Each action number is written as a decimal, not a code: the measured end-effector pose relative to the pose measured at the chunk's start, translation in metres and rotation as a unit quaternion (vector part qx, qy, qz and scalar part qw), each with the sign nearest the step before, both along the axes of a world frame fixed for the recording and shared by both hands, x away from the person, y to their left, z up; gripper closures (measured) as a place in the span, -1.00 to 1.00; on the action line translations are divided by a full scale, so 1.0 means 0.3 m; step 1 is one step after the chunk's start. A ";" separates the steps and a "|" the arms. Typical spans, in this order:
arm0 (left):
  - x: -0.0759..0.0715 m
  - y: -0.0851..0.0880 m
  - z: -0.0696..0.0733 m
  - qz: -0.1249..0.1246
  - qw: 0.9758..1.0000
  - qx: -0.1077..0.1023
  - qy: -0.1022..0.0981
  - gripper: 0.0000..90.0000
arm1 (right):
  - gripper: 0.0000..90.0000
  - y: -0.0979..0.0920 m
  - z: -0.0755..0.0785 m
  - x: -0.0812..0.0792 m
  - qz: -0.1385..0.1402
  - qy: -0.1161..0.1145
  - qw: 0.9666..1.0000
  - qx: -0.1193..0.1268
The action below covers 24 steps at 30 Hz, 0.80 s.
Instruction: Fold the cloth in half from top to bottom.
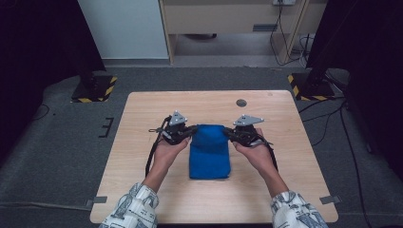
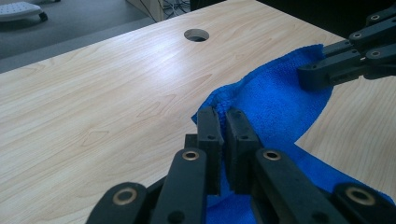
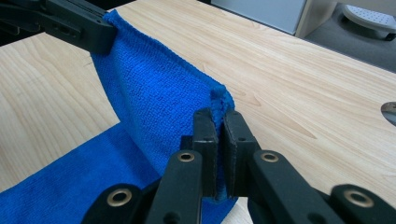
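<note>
From the high view we see the left gripper [image 1: 190, 131] and right gripper [image 1: 228, 133] at the far corners of a blue towel [image 1: 209, 154] mid-table [image 1: 142, 142], while each gripper view adds jaws clamped on a raised corner, a cable hole [image 2: 196, 34] beyond.

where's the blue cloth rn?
High view: the blue terry cloth lies mid-table on the light wooden table, its far corners pinched by the left gripper and right gripper.
</note>
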State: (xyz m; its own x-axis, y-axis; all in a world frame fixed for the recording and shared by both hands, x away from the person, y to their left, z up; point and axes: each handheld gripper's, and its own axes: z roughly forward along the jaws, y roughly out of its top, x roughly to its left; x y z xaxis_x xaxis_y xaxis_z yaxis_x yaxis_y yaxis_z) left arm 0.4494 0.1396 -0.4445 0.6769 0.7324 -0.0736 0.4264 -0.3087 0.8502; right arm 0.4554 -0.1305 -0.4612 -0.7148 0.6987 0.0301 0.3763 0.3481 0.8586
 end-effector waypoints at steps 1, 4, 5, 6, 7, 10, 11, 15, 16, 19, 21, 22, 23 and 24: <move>-0.002 0.002 0.000 -0.001 1.000 0.000 0.000 0.90 | 0.90 -0.001 -0.002 -0.001 0.001 0.000 1.000 0.001; -0.009 0.007 -0.003 0.000 1.000 -0.003 0.000 0.90 | 0.89 0.001 -0.008 -0.008 0.002 0.002 1.000 0.002; -0.013 0.008 -0.005 -0.001 1.000 -0.002 0.000 0.90 | 0.89 0.003 -0.009 -0.010 0.003 0.002 1.000 0.001; -0.017 0.010 -0.006 0.000 1.000 -0.003 0.000 0.90 | 0.89 0.004 -0.008 -0.013 0.004 0.002 1.000 0.001; -0.017 0.010 -0.006 0.000 1.000 -0.003 0.000 0.90 | 0.89 0.004 -0.008 -0.013 0.004 0.002 1.000 0.001; -0.028 0.017 -0.007 -0.002 1.000 -0.005 -0.001 0.90 | 0.88 0.006 -0.005 -0.019 0.007 0.000 1.000 -0.002; -0.030 0.019 -0.006 -0.003 1.000 -0.006 -0.002 0.90 | 0.88 0.006 -0.003 -0.021 0.007 0.000 1.000 0.000; -0.043 0.025 -0.006 -0.006 1.000 -0.007 -0.002 0.90 | 0.88 0.009 0.001 -0.037 0.012 -0.002 1.000 -0.003; -0.046 0.028 -0.005 -0.006 1.000 -0.007 -0.003 0.90 | 0.88 0.009 0.001 -0.037 0.012 -0.002 1.000 -0.003; -0.054 0.034 -0.003 -0.006 1.000 -0.010 -0.003 0.90 | 0.88 0.010 0.002 -0.052 0.017 -0.003 1.000 0.002; -0.068 0.039 -0.005 -0.009 1.000 -0.011 -0.002 0.90 | 0.88 0.009 0.000 -0.068 0.023 -0.006 1.000 0.004; -0.072 0.040 -0.007 -0.010 1.000 -0.013 -0.002 0.90 | 0.87 0.008 -0.002 -0.073 0.025 -0.004 1.000 0.004; -0.072 0.040 -0.007 -0.010 1.000 -0.013 -0.002 0.90 | 0.87 0.008 -0.002 -0.073 0.025 -0.004 1.000 0.004; -0.076 0.040 -0.011 -0.010 1.000 -0.013 0.000 0.90 | 0.87 0.007 -0.006 -0.077 0.026 -0.004 1.000 0.003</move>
State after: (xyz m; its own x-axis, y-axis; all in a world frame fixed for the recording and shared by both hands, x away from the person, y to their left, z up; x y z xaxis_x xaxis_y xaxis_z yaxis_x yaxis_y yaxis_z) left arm 0.4267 0.1515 -0.4478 0.6920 0.7159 -0.0927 0.4204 -0.2953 0.8579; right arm 0.4323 -0.1282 -0.4631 -0.7507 0.6601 0.0276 0.3505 0.3625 0.8636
